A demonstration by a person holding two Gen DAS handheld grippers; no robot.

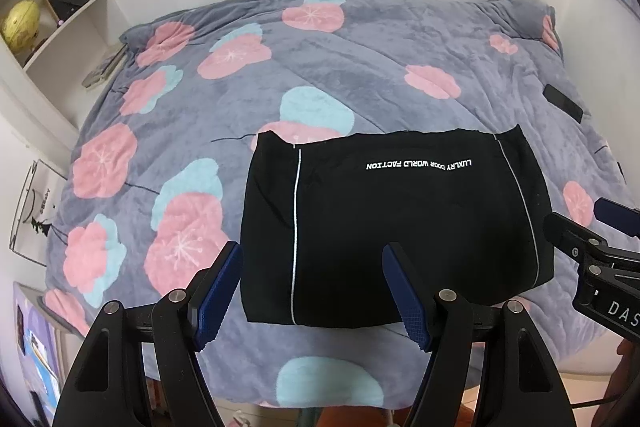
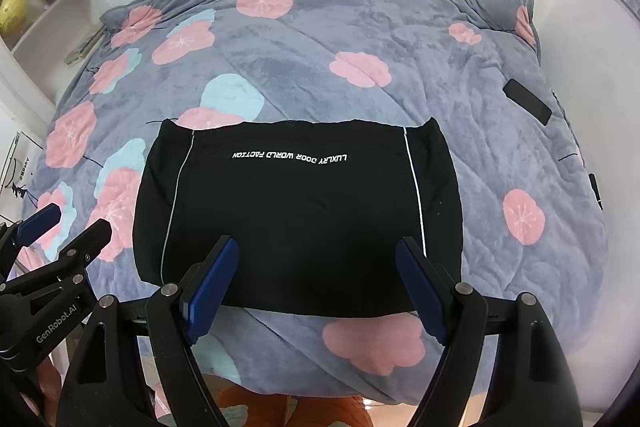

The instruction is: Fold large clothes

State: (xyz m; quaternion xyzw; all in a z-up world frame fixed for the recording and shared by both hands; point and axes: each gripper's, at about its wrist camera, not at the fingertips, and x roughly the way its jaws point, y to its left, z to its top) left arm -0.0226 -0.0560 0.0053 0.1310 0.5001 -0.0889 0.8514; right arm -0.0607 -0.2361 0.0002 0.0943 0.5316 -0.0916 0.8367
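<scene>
Bed (image 1: 360, 67): fills most of both views, covered by a grey plush blanket (image 2: 360, 27) printed with pink and pale blue flowers.

Black garment (image 1: 392, 227): folded into a compact rectangle, lying flat on the blanket near the front edge of the bed. White piping down each side; white lettering (image 2: 290, 155) across the upper part, upside down in both views. Not touched by either tool.

Shelf unit (image 1: 52, 19): against the wall, left of the bed, carrying a yellow globe (image 1: 20, 25) and books.

Left tongs (image 1: 312, 291): held above the near left corner of the garment, blue pads (image 1: 218, 299) spread wide, nothing between them. Also visible at the left edge of the right wrist view (image 2: 64, 223).

Right tongs (image 2: 318, 285): held above the near edge of the garment, pads spread wide, nothing gripped. Partly visible at the right edge of the left wrist view (image 1: 580, 227).

Dark phone-like slab (image 2: 527, 101): lying on the blanket near the right edge of the bed, well apart from the garment.
</scene>
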